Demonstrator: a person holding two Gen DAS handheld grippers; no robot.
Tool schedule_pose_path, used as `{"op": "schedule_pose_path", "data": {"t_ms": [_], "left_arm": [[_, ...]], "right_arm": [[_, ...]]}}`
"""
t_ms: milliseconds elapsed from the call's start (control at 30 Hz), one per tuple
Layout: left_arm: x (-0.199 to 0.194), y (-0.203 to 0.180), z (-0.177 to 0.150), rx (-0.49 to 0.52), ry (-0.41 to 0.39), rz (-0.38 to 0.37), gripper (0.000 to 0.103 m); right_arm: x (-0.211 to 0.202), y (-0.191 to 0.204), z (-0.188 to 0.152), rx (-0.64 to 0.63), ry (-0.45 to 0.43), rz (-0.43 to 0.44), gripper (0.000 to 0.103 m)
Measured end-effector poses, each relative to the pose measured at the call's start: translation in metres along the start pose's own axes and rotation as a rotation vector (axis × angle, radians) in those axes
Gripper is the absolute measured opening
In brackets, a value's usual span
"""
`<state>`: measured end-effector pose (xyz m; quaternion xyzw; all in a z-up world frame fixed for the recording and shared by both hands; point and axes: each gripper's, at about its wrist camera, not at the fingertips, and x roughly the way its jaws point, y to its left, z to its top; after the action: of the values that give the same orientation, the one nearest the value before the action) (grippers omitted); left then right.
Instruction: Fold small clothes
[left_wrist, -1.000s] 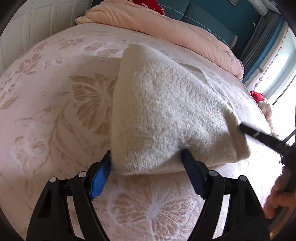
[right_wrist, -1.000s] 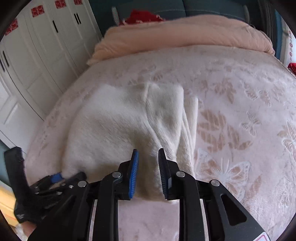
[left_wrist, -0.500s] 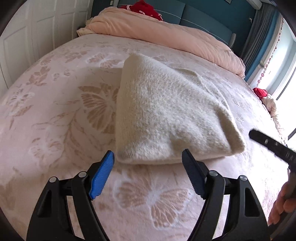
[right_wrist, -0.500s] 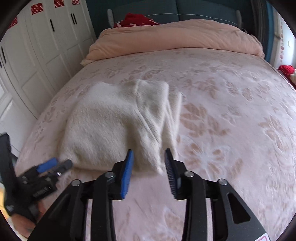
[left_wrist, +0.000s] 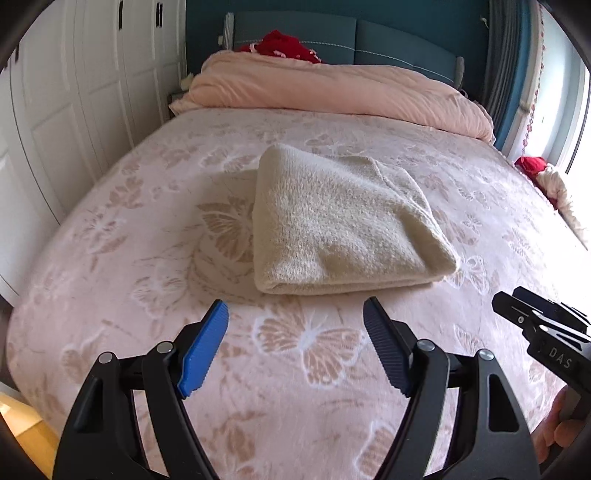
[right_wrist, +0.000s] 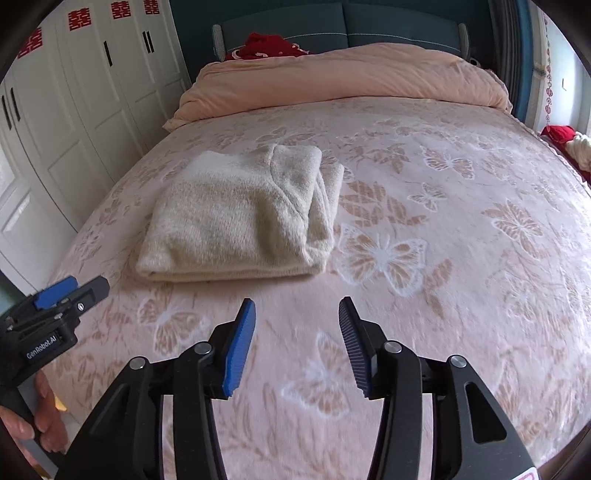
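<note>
A cream knitted sweater (left_wrist: 343, 225) lies folded into a thick rectangle on the pink butterfly bedspread (left_wrist: 147, 266); it also shows in the right wrist view (right_wrist: 240, 218). My left gripper (left_wrist: 295, 314) is open and empty, held back from the sweater's near edge. My right gripper (right_wrist: 297, 308) is open and empty, back and to the right of the sweater. Each gripper shows at the edge of the other's view: the right one (left_wrist: 543, 325), the left one (right_wrist: 55, 306).
A rolled peach duvet (left_wrist: 332, 92) lies across the head of the bed with a red item (left_wrist: 284, 44) behind it. White wardrobe doors (right_wrist: 74, 110) stand along the left. Red and cream cloth (left_wrist: 546, 177) lies at the bed's right edge.
Both grippers have let go of the sweater and pulled back toward the foot of the bed. The right gripper has opened wider. The sweater now lies flat and folded.
</note>
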<state>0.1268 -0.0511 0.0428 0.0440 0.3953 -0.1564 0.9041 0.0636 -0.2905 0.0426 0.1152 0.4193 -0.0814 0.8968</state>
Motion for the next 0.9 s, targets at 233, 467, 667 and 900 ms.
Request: {"op": "schedule_pose_path", "data": {"t_ms": [233, 467, 667, 900], "left_arm": [[-0.020, -0.013, -0.015, 0.034, -0.015, 0.042, 0.074], [-0.022, -0.022, -0.033, 0.038, 0.010, 0.052, 0.074], [-0.023, -0.029, -0.048, 0.059, -0.017, 0.094, 0.079], [-0.015, -0.024, -0.065, 0.075, -0.038, 0.119, 0.080]], "right_arm": [[-0.018, -0.003, -0.024, 0.001, -0.002, -0.004, 0.053], [-0.025, -0.011, -0.044, 0.000, 0.010, -0.018, 0.054], [-0.029, -0.014, -0.054, 0.011, 0.000, -0.035, 0.056], [-0.017, -0.008, -0.067, 0.013, 0.014, -0.079, 0.061]]}}
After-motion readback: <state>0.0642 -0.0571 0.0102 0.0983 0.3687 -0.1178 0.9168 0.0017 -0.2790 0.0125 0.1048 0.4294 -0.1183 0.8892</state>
